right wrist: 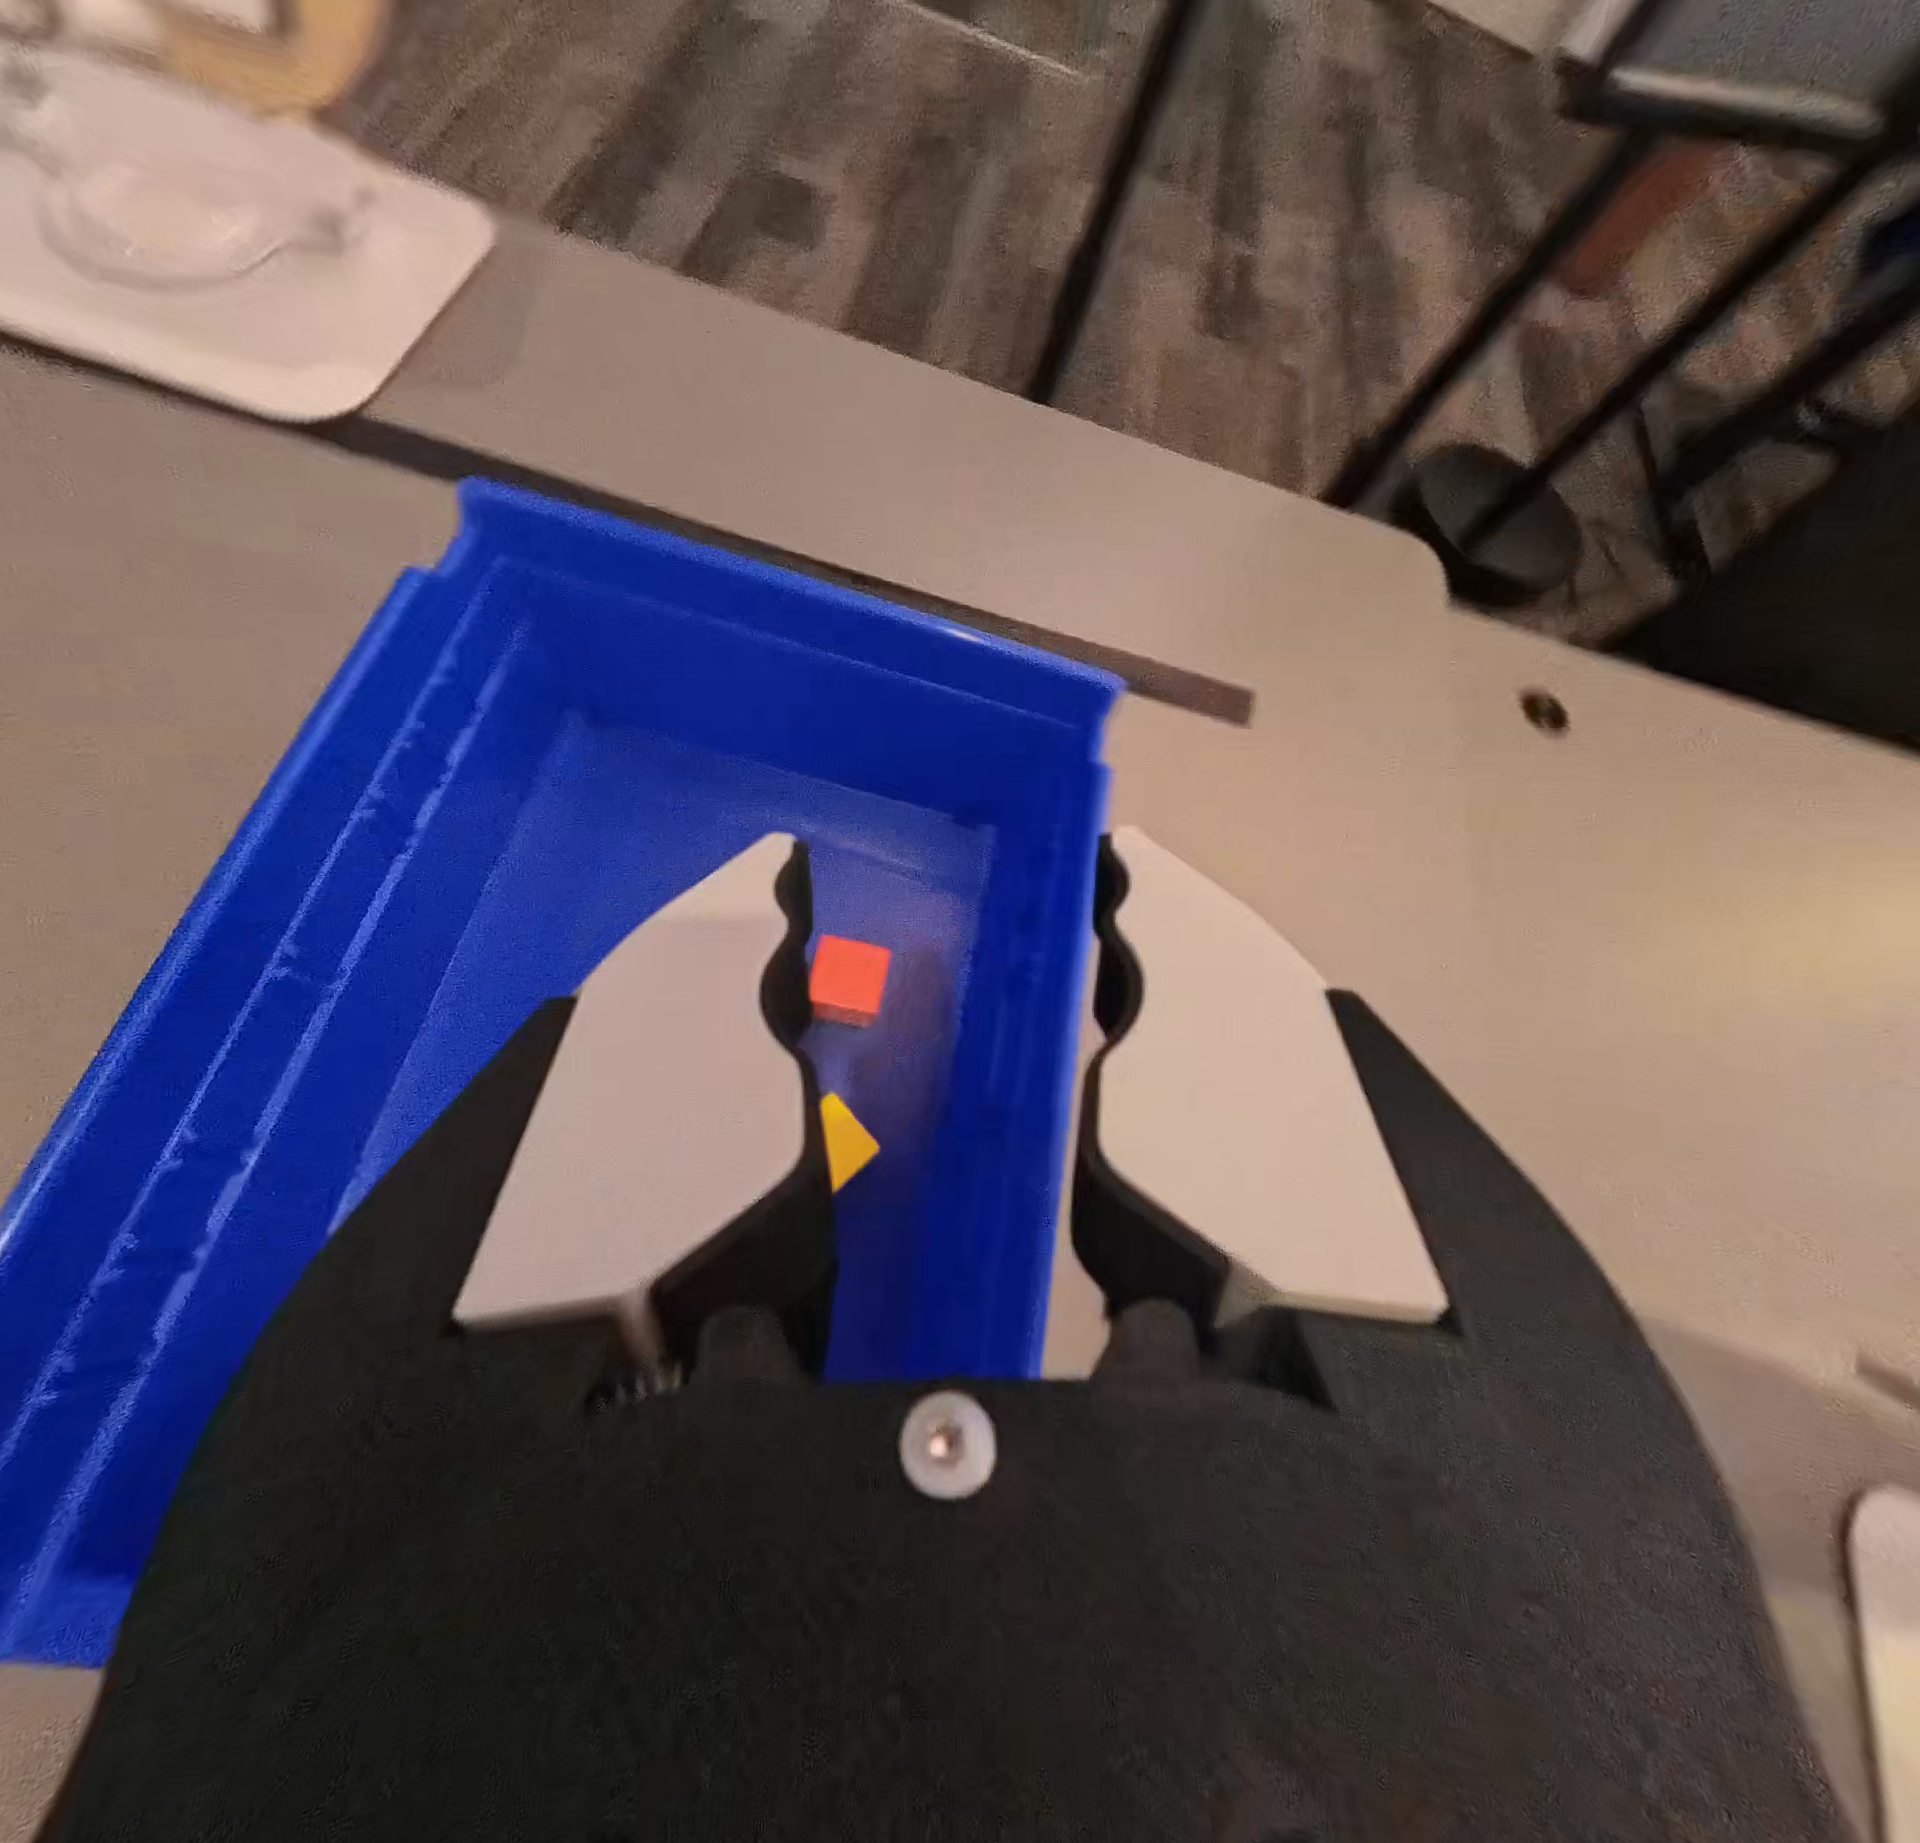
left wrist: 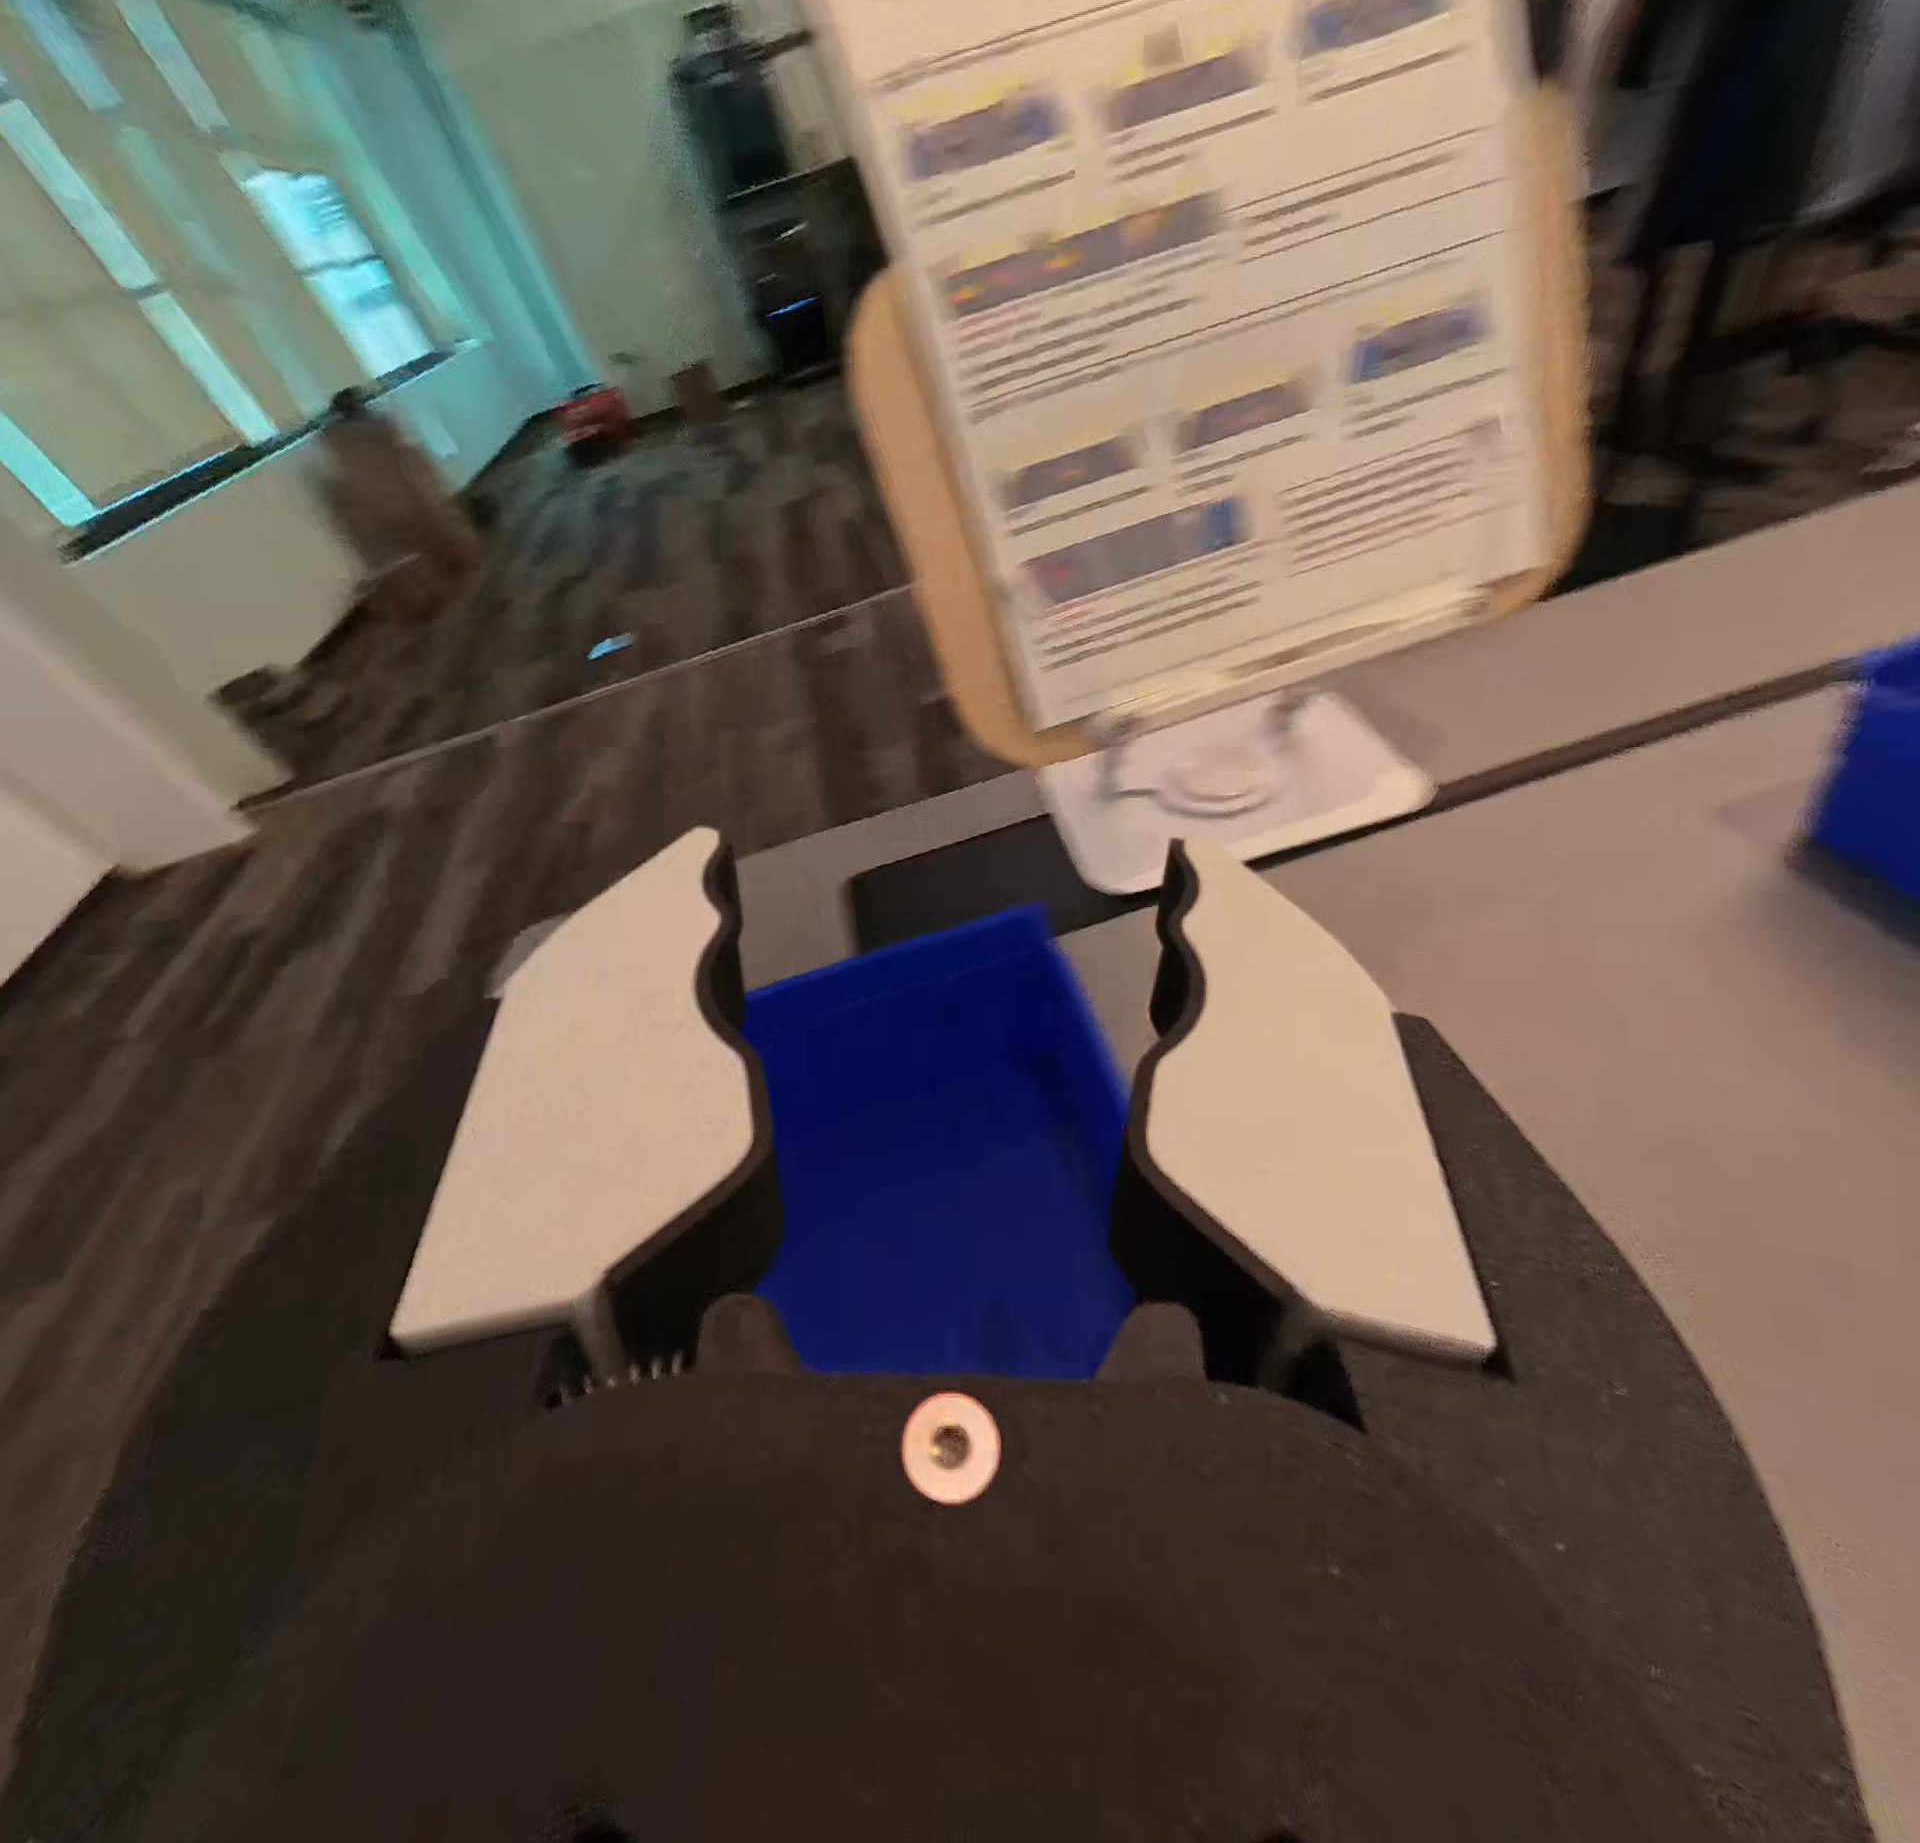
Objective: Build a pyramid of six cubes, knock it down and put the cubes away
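While both hover tilted downward, right claw (right wrist: 948,858) gapes over blue bin (right wrist: 343,920); left claw (left wrist: 948,871) gapes empty.

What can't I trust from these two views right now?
- Cube count: right wrist view shows a red cube and part of a yellow cube in the blue bin; the right gripper covers the bin's near floor.
- Left wrist view: the left gripper hides most of another blue bin; its contents are unseen.
- Instruction sheet: motion-blurred.

left tool (left wrist: 948,889) fingers spread apart, right tool (right wrist: 948,863) likewise spread, both empty
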The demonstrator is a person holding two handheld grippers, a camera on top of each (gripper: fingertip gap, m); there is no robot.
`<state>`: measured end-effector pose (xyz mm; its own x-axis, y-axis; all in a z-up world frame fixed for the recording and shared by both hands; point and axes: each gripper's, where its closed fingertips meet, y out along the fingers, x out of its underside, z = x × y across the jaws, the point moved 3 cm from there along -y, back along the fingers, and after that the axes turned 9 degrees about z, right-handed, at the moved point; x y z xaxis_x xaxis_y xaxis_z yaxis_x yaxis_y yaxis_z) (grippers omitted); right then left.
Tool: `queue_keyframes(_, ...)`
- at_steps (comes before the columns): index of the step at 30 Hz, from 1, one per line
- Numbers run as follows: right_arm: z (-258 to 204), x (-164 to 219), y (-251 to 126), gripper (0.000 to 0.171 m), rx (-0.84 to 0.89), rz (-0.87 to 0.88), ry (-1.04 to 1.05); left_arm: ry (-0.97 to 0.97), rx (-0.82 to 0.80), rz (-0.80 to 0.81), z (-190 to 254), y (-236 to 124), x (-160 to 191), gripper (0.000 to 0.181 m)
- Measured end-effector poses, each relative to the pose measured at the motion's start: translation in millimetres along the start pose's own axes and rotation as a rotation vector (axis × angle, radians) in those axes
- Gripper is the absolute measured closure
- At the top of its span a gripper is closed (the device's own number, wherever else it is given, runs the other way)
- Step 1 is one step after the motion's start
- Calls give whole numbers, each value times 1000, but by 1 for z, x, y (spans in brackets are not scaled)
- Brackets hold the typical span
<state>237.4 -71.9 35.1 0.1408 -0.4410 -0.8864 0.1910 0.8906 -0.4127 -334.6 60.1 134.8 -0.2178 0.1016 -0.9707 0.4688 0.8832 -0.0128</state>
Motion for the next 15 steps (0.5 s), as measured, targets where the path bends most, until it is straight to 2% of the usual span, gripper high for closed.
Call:
queue_keyframes(3, 35, 43, -14, 114, 49, -151, 333, -64, -303, -226, -81, -15, 46, 103)
queue_keyframes(5, 46, 83, -11, 112, 49, -303, 383, -125, -380, -345, -114, -27, 77, 111)
queue_keyframes(9, 32, 131, -4, 115, -79, -542, 423, -268, -359, -493, -138, -43, 118, 116)
queue_keyframes(13, 9, 142, 3, 161, -215, -647, 426, -284, -322, -635, -137, -54, 143, 117)
queue_keyframes(15, 8, 146, 5, 163, -196, -688, 398, -265, -269, -726, -129, -54, 158, 116)
